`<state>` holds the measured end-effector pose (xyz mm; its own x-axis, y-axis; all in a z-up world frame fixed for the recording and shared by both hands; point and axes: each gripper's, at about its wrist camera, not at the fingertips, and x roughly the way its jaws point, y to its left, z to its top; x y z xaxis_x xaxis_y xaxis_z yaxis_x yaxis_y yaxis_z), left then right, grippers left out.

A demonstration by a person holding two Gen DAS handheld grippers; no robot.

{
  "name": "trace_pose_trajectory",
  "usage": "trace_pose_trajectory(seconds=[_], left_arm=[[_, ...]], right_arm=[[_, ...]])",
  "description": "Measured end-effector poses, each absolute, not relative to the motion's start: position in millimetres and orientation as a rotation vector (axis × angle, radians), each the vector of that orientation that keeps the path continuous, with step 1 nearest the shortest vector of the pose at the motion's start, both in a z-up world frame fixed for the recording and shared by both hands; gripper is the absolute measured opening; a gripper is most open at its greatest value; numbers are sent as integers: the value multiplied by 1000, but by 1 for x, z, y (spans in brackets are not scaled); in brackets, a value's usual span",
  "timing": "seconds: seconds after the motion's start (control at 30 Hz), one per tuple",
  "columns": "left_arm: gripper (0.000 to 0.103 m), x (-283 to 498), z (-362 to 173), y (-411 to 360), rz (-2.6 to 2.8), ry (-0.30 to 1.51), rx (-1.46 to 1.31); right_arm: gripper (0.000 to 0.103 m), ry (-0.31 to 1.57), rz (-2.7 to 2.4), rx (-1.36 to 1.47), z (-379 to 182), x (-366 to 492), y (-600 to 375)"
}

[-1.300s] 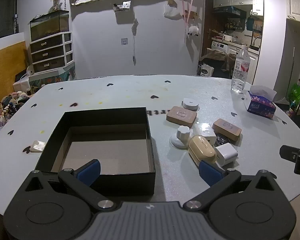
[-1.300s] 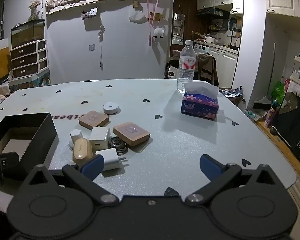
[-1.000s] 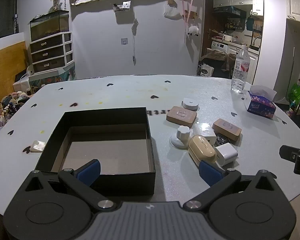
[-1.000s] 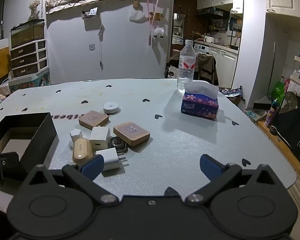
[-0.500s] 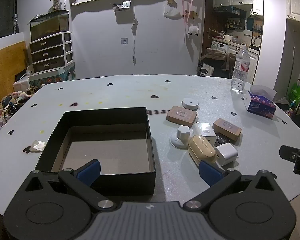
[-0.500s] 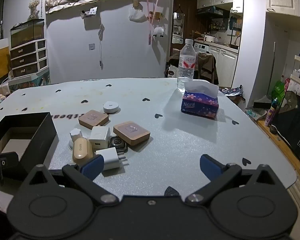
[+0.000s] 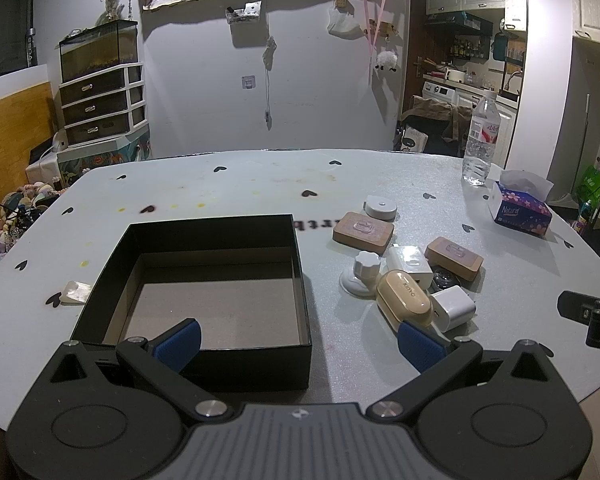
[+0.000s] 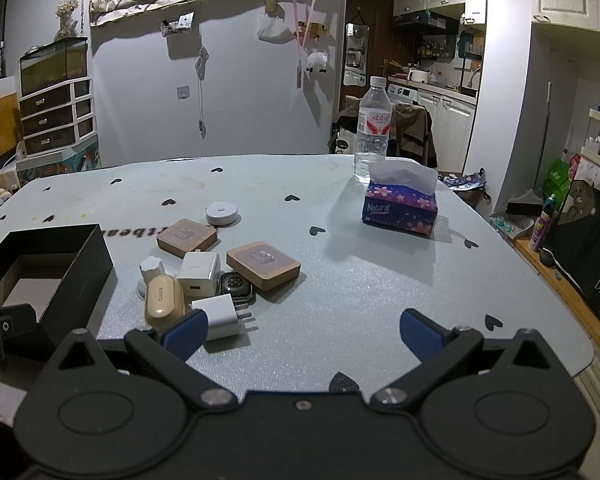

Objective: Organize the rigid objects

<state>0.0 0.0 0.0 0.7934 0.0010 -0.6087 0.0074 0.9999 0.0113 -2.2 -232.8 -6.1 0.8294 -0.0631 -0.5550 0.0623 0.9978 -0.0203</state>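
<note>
Nothing is packed yet, I judge: the black square cardboard box (image 7: pixel 204 280) at 11 o'clock from my left gripper (image 7: pixel 298 338) holds nothing. The beige oval case (image 8: pixel 163 296), white chargers (image 8: pixel 219 316) and wooden blocks (image 8: pixel 263 264) lie clustered on the grey table (image 8: pixel 380 288) at 10 o'clock from my right gripper (image 8: pixel 303 334). Both grippers are spread wide and carry nothing.

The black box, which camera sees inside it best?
The left wrist view: the box sits whole in front, its open top and brown floor showing, nothing inside. The right wrist view catches only one corner of the box at the left edge.
</note>
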Motion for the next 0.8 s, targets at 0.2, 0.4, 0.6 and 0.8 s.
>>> trace_pose_trajectory(seconds=[0.2,0.4,0.6,0.8], left_arm=[[103,0,0,0,-3,655,13],[103,0,0,0,-4,655,13],[103,0,0,0,-4,655,13],[103,0,0,0,-3,655,13]], right_arm=[[103,590,-67,-1,-6,-2,-233],[103,591,-66,0,-6,-2,-233],[103,592,-66,0,-7,-1,-233],[103,594,-67,1,-9,-2,-234]])
